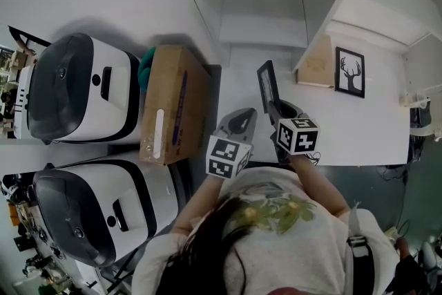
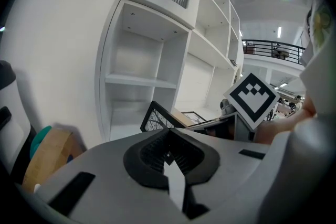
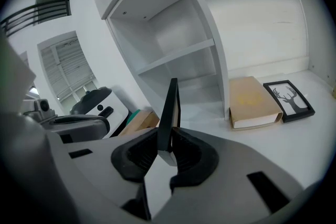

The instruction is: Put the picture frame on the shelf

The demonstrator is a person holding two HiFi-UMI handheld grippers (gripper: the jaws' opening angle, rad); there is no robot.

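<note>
A black picture frame (image 1: 267, 86) stands upright and edge-on between the jaws of my right gripper (image 1: 279, 110), which is shut on its lower edge. In the right gripper view the frame (image 3: 169, 112) rises from the right gripper (image 3: 167, 137) in front of the white shelf unit (image 3: 178, 57). My left gripper (image 1: 243, 117) hovers just left of it, shut with nothing between its pads (image 2: 169, 134). From the left gripper view I see the frame (image 2: 157, 118) tilted, below the shelf unit's empty compartments (image 2: 142, 81).
A deer picture (image 1: 350, 72) and a tan box (image 1: 316, 64) lie on the white counter (image 1: 359, 128) to the right. A cardboard box (image 1: 173, 103) and two white machines (image 1: 79, 90) stand to the left. The shelf unit (image 1: 262, 17) is straight ahead.
</note>
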